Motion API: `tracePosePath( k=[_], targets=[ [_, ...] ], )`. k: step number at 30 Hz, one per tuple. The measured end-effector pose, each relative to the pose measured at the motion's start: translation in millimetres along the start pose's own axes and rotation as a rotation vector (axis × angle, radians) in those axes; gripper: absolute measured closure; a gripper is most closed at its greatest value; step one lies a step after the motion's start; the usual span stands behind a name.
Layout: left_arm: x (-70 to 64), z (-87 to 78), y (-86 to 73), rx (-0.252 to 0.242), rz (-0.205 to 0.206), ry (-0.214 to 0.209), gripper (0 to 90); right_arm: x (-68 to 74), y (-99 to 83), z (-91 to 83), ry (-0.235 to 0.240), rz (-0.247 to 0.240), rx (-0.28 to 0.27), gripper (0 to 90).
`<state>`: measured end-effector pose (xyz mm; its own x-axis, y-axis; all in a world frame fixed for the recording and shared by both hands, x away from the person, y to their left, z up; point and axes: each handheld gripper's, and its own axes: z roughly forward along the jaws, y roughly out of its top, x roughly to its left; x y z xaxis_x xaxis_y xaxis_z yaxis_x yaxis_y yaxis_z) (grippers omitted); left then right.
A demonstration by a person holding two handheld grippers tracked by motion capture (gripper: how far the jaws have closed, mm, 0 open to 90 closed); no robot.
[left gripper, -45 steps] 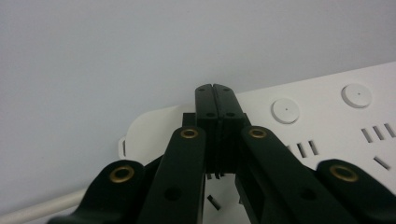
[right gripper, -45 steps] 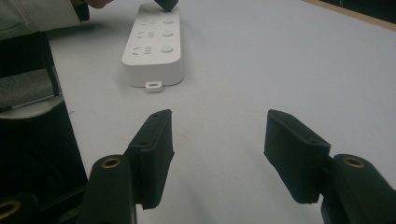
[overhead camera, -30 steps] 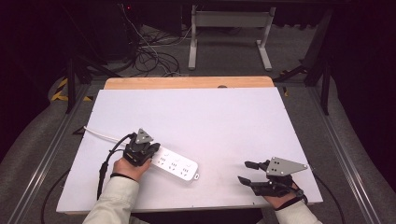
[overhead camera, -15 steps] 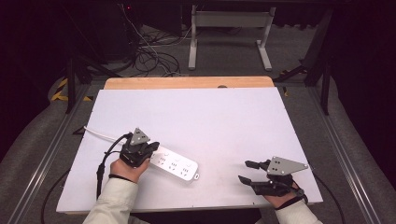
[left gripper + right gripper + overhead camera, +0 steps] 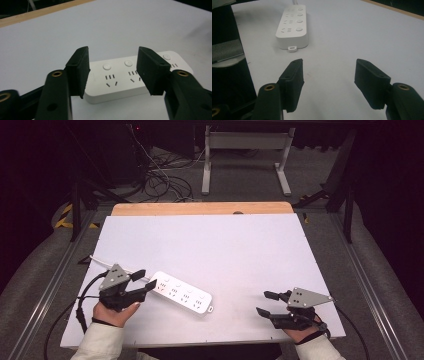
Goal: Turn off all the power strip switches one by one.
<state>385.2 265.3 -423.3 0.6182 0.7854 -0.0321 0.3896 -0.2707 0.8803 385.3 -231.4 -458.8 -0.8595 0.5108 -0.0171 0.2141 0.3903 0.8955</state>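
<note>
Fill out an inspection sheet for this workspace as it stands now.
Surface: white table top, bare apart from one item; wooden strip along its far edge.
Job's things: white power strip lying flat, sockets up, at the near left.
Clutter: nothing seen.
Grippers: left gripper open, jaws at the power strip's cord end without closing on it; right gripper open, at the near right, apart from the strip.
Cables: power strip's white cord runs off to the left; black gripper cable trails behind the left hand.
Surroundings: dark room, tangled floor cables, grey metal frame beyond the table.
</note>
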Motion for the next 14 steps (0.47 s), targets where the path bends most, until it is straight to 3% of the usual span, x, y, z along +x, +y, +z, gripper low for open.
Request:
tracePosePath(
  k=[5, 11, 14],
  targets=[
    [6.5, -17.9, -20.8, -0.031, -0.005, 0.006, 32.3, 0.0, 0.0, -0.7, -0.008, -0.003, -0.008, 38.5],
    [7.1, -26.9, -43.4, -0.012, 0.02, 0.051, 25.2, -0.2, -0.4, -1.4, -0.01, 0.006, -0.011, 38.0],
    [7.7, -27.9, -48.2, -0.024, -0.043, 0.038, 22.3, -0.6, -0.5, -1.4, -0.01, 0.006, -0.012, 38.0]
  ],
)
